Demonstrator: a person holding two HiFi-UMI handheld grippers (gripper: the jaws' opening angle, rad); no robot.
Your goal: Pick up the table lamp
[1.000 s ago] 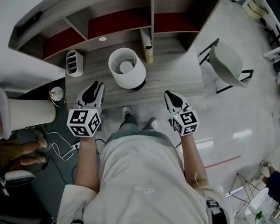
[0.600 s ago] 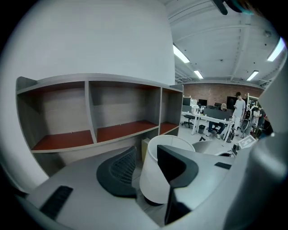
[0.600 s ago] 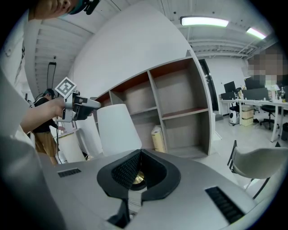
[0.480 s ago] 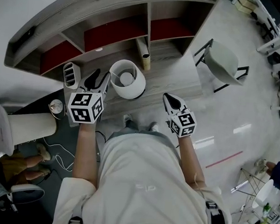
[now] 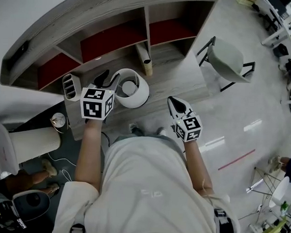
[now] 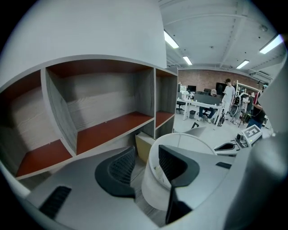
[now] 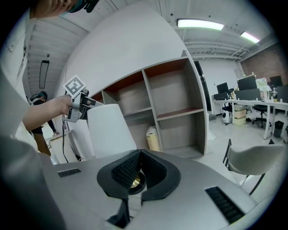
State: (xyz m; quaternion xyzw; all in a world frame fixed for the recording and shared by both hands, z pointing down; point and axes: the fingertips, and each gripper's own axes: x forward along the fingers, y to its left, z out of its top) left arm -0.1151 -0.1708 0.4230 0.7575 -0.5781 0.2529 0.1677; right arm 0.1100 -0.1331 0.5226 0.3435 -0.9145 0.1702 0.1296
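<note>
The table lamp (image 5: 132, 88) stands on the grey desk (image 5: 163, 75), its white drum shade open at the top. My left gripper (image 5: 108, 78) is at the shade's left rim and its jaws are opening. In the left gripper view the shade wall (image 6: 155, 188) stands between the spread jaws of the left gripper (image 6: 147, 157): one jaw is outside it, the other over its inside, and neither pad presses on it. My right gripper (image 5: 178, 105) hovers to the right of the lamp, shut and empty. Past the right gripper (image 7: 136, 158) I see the shade (image 7: 110, 128) and the brass base (image 7: 133, 182).
A curved shelf unit with red shelves (image 5: 111, 35) backs the desk. A white slotted holder (image 5: 71, 86) sits left of the lamp and a tall carton (image 5: 144, 59) behind it. A grey chair (image 5: 226, 59) stands on the right, and a white cylinder (image 5: 28, 143) at the lower left.
My left gripper moved forward and right, from the desk's near edge to the lamp shade's rim, and its jaws spread apart. The right gripper stayed shut and hardly moved.
</note>
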